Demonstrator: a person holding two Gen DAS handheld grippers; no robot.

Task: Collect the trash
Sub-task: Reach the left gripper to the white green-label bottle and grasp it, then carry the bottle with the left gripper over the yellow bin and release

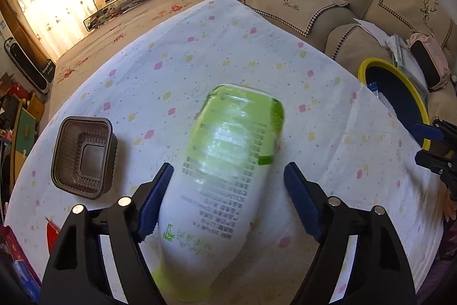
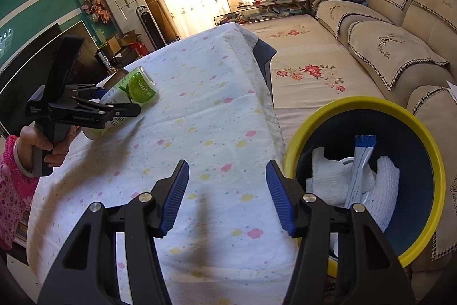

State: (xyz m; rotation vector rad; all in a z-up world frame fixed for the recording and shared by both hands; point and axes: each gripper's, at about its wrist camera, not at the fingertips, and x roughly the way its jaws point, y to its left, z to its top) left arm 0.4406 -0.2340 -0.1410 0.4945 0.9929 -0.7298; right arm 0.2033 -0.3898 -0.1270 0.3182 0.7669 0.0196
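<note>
A white and green carton (image 1: 225,173) lies on the flowered tablecloth (image 1: 257,53). My left gripper (image 1: 228,170) is open with a blue pad on each side of it; the left pad touches it, the right pad stands apart. The carton and left gripper also show in the right wrist view (image 2: 134,93). A brown plastic tray (image 1: 84,157) sits on the cloth to the left. My right gripper (image 2: 227,192) is open and empty above the table edge, beside the yellow-rimmed blue bin (image 2: 414,133). The bin holds white mesh wrap and a blue-white packet.
A beige sofa (image 2: 385,47) runs along the right behind the bin. A flowered rug (image 2: 308,67) covers the floor beyond the table. Red items lie at the table's left edge (image 1: 52,233). A television and shelves stand on the far left.
</note>
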